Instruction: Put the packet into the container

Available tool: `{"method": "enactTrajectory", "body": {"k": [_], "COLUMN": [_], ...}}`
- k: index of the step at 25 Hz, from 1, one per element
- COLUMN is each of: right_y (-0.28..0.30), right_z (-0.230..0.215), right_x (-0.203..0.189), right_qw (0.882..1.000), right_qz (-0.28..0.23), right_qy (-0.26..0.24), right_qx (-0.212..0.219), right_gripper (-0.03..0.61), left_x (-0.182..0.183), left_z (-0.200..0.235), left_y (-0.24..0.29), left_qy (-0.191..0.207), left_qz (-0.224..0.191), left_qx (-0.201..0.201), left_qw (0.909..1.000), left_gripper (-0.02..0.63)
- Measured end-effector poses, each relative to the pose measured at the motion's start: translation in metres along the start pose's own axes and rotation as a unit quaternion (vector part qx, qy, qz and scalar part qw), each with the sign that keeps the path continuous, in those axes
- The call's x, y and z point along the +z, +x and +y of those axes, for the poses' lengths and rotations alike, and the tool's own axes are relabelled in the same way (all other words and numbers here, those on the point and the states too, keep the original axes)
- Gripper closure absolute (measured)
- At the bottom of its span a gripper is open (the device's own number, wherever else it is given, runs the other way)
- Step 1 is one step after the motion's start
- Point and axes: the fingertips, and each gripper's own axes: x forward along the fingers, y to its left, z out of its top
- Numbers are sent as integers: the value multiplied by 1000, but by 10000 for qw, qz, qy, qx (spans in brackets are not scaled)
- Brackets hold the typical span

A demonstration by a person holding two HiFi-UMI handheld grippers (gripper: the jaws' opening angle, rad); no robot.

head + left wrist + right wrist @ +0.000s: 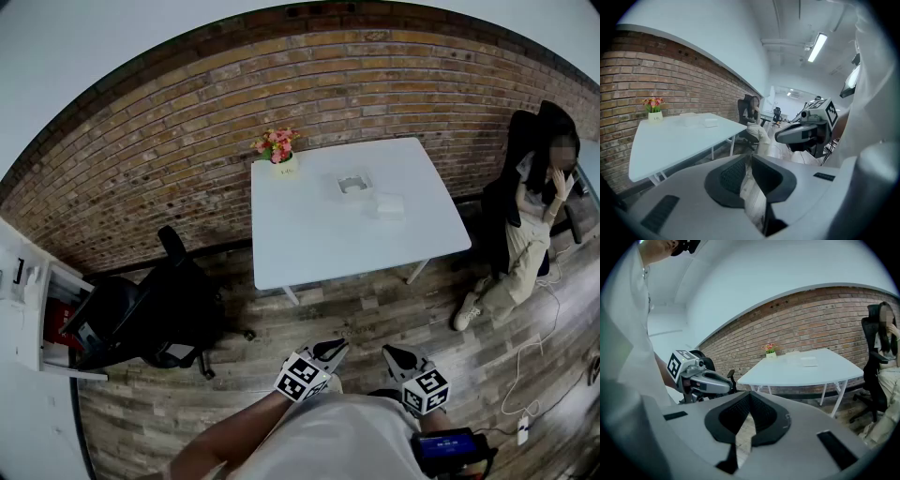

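Left tool (338, 346), right tool (390, 351) closed, well apart from table (319, 230) edge.

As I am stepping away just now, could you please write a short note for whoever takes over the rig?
Left tool: shut, empty, near the body.
Right tool: shut, empty, beside it.
Packet lies on the white table beside the container, not in it.
Done: nothing yet.
Left: approach the table, grasp the packet, put it into the container.
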Motion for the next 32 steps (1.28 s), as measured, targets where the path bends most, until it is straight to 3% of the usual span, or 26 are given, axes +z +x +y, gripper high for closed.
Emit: {"method": "enactTrajectory", "body": {"k": [4, 18, 32], "right_y": [-20, -58, -48], "right_z": [3, 5, 10], "right_x": [-1, -32, -35], "right_qw": [9994, 9995, 9994], "right_qz": [-295, -165, -66], "right_qy": [185, 250, 305], "right_qx": [-3, -83, -128], "right_gripper": [568, 568, 568], "left_x": [0, -4, -18], "left_z": [-14, -65, -57], "left_y": [1, -5, -16], "left_qy": [70, 19, -75], "left_qz": [-46, -66, -56], "left_qx": [-1, 13, 91], "left_qw": [10000, 10000, 9999], "left_gripper": [563, 563, 563]}}
